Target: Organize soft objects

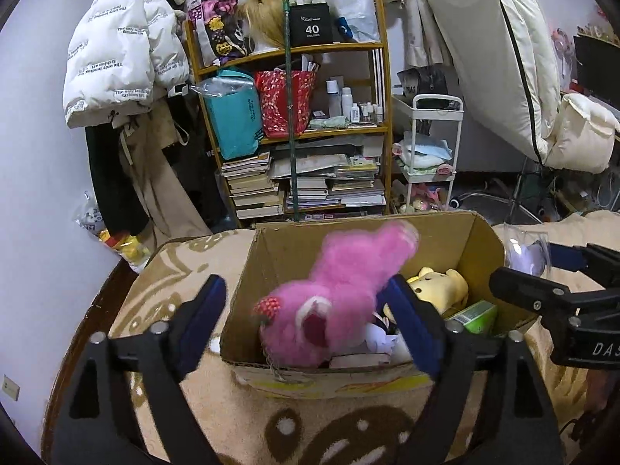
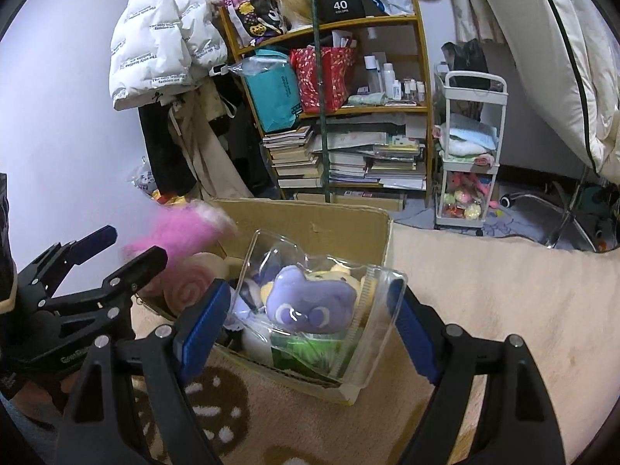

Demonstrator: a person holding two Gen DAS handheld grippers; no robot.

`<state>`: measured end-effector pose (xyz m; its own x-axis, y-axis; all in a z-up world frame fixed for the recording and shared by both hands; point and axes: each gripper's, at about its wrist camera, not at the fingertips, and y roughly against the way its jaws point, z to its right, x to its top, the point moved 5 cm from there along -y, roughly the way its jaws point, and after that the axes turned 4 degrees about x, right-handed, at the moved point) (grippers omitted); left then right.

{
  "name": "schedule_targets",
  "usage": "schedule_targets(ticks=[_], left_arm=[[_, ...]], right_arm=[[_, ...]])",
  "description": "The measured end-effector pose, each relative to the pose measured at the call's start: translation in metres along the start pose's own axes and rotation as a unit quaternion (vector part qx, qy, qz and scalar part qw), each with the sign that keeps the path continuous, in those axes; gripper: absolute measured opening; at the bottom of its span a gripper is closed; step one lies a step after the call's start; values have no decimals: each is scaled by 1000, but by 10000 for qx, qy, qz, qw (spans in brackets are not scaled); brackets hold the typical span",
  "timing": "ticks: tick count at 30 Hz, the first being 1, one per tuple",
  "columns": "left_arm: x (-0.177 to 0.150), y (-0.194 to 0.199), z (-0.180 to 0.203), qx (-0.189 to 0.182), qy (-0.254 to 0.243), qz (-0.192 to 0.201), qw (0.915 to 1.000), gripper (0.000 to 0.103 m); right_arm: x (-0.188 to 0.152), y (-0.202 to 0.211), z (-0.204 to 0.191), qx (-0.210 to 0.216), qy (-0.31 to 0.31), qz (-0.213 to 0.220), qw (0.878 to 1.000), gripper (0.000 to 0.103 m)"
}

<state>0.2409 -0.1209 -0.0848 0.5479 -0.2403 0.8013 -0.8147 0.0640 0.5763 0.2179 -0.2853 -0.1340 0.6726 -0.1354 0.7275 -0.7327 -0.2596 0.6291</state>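
Note:
A cardboard box (image 1: 271, 255) stands on a beige patterned blanket (image 1: 162, 294). A pink plush bear (image 1: 333, 302) is blurred above the box's near side, between the wide-apart fingers of my left gripper (image 1: 310, 317), which is open. A yellow plush (image 1: 438, 286) and a green packet (image 1: 474, 316) lie inside. My right gripper (image 2: 310, 317) is shut on a clear plastic pouch (image 2: 321, 302) holding a purple plush (image 2: 310, 302), above the box's near right corner (image 2: 348, 391). The pink bear (image 2: 182, 228) and the left gripper (image 2: 128, 248) show at the left of the right wrist view.
A wooden shelf (image 1: 294, 131) with books, bags and bottles stands behind the box. A white puffer jacket (image 1: 116, 50) hangs at left. A white trolley (image 1: 430, 155) and a leaning mattress (image 1: 496, 50) are at right. A bagged toy (image 1: 116, 240) lies on the floor.

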Motion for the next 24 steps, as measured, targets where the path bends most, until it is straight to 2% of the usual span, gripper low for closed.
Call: schedule_targets(ticks=[5, 6, 7, 8, 11, 20, 24], left_arm=[[-3, 6, -8, 40, 92, -75, 9999, 88], [-4, 8, -9, 32, 74, -97, 9999, 88], [-6, 14, -12, 31, 59, -95, 9999, 88], [-8, 18, -15, 45, 63, -69, 9999, 89], [-11, 38, -23, 110, 48, 68, 9999, 98], [8, 114, -34, 375, 110, 762, 9963, 102], [8, 142, -37, 443, 25, 894, 9950, 102]], right_arm=[[1, 2, 1, 4, 3, 42, 10000, 89], [1, 4, 0, -23, 29, 79, 10000, 92], [3, 6, 0, -50, 61, 92, 9999, 99], [4, 9, -2, -50, 84, 128, 9999, 101], [9, 27, -6, 15, 163, 305, 9994, 103], [21, 89, -13, -31, 24, 731, 9973, 103], [24, 122, -23, -102, 168, 966, 9951, 103]])
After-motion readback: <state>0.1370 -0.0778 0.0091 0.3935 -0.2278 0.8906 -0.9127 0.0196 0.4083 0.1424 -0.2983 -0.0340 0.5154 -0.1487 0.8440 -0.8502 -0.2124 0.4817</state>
